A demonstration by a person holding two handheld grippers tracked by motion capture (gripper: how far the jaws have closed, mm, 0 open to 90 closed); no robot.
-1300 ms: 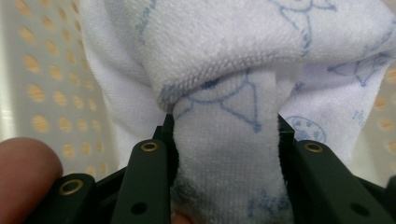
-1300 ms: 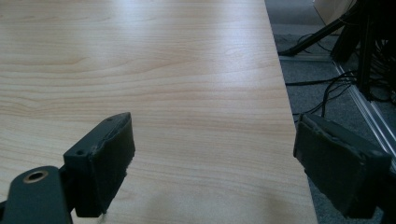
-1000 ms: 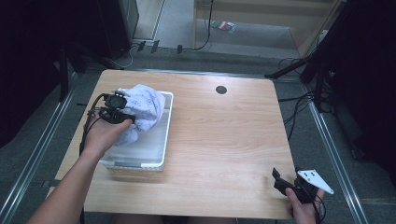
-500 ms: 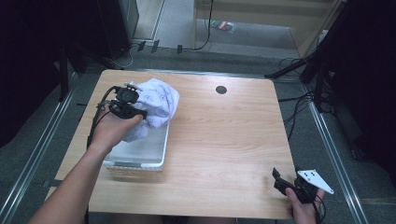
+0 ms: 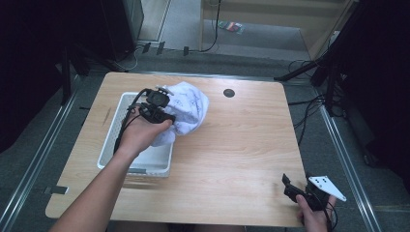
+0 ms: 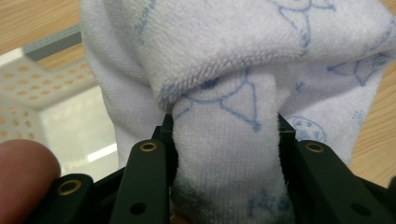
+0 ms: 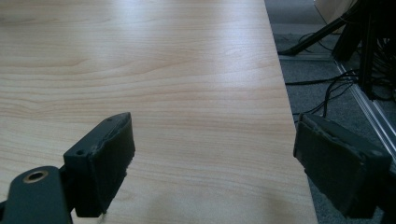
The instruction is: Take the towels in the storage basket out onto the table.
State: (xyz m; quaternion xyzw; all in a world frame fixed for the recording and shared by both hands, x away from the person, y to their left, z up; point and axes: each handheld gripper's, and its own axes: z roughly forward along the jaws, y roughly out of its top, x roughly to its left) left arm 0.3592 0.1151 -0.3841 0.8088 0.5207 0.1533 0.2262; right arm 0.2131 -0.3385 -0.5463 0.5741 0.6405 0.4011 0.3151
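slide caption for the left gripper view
Left gripper clamped on a white printed towel, white basket behind.

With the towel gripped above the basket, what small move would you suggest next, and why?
Probably carry the towel a little further right, over the bare table: the left gripper is clamped on it, but part still hangs over the basket rim.

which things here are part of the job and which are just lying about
In the job:
left gripper, shut on the white towel
white basket the towel is lifting out of

Lying about:
right gripper, open and idle at the table corner
black round cap
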